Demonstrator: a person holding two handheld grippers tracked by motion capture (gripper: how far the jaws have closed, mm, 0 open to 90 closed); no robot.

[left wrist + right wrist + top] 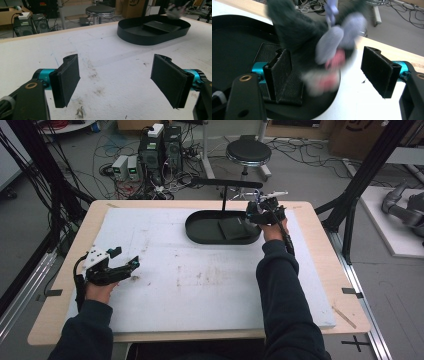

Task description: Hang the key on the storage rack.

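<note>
My right claw (260,210), jaws apart, hovers at the near-right rim of the black oval tray (200,232), where a blurred grey-and-lilac plush toy (322,47) hangs between the jaws above the tray's flat black leather pad (287,87); I judge it is dropping in. Left claw (115,80) gapes empty over the white foam-covered worktop (200,285), room all round; next, lift clear of the rim.

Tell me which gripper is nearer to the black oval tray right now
Right. The right gripper is at the black oval tray's far right rim, jaws open. The left gripper rests open on the white mat well short and left of it.
</note>
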